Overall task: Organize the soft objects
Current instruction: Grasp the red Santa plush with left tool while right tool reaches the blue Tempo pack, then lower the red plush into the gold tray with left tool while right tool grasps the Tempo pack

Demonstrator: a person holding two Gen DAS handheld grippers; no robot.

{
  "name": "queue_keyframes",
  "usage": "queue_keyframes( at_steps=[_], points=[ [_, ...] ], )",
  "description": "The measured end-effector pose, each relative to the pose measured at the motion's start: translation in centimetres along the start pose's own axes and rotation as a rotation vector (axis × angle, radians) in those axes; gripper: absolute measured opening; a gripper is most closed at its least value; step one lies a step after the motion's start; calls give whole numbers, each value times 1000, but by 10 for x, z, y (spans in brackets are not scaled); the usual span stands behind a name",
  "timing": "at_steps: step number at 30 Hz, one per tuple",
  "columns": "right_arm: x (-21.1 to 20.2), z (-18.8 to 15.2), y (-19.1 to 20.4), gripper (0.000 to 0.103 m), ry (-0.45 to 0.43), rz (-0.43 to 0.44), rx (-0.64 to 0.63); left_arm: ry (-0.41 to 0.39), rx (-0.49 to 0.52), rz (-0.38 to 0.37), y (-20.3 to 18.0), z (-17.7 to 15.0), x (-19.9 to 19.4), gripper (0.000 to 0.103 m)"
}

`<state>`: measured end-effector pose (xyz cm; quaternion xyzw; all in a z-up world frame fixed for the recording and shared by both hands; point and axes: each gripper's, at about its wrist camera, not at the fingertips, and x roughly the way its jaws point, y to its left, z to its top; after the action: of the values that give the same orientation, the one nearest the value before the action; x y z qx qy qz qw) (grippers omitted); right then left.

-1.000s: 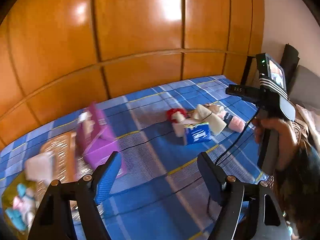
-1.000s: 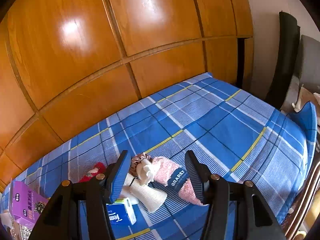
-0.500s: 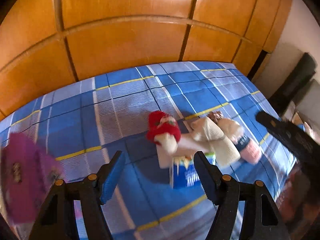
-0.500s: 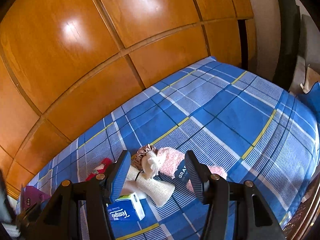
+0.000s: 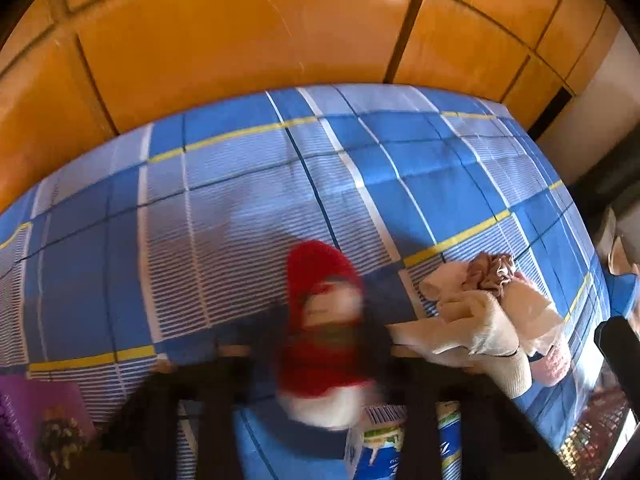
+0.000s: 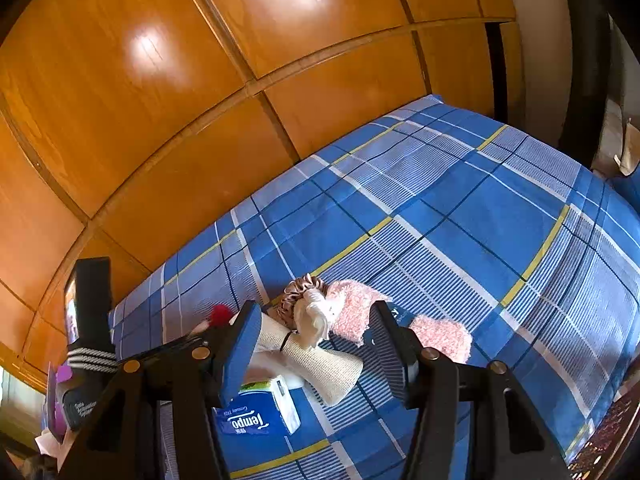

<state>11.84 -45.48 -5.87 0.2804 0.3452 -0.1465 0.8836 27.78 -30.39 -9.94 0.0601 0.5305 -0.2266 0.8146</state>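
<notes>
A: On the blue plaid bedspread (image 6: 480, 240), against the wooden wardrobe (image 6: 200, 80): one heap of soft goods. Contents?

B: Red-and-white plush (image 5: 320, 340); cream sock (image 6: 316, 364); pink fuzzy sock (image 6: 352, 312); brown scrunchie (image 6: 298, 292); tissue pack (image 6: 260, 408). All touching or just beside one another.

A: Left gripper (image 5: 320, 364)?

B: Low over the heap, badly blurred. Its jaws have just been closing, and the plush sits between them. Whether the pads actually press it, one cannot tell.

A: Right gripper (image 6: 316, 344)?

B: Jaws apart, holding nothing. It hangs above the heap; the cream sock and scrunchie show through the gap.

A: Other items?

B: Purple box (image 5: 36, 424), at the left view's lower left edge, well apart from the heap.
</notes>
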Motion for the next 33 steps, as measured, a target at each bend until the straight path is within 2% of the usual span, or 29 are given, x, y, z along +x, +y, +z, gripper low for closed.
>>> queue_keyframes(
  at_steps=[2,6,11,13,15,18,25,29,33],
  points=[
    [4,-1,2,57,26,28,-6,-19,-6,-5,1,-2,-6,18],
    [17,-7,11,57,118,108,-33,-45,-8,11,7,-4,-24,17],
    [39,-24,34,57,277,211,-130,-80,-63,23,19,4,-52,17],
    [45,-34,47,60,322,198,-207,-100,-75,26,23,8,-65,17],
    [49,-43,58,69,344,182,-274,-122,-91,30,29,13,-80,17],
    [57,-52,65,79,395,173,-313,-159,-120,44,42,21,-103,17],
    [65,-59,61,79,412,101,-324,-242,-214,114,94,29,-154,17],
    [66,-59,63,79,409,72,-349,-296,-282,169,139,22,-189,17],
    [68,-61,70,79,402,44,-391,-342,-342,235,192,1,-219,17]
  ],
)
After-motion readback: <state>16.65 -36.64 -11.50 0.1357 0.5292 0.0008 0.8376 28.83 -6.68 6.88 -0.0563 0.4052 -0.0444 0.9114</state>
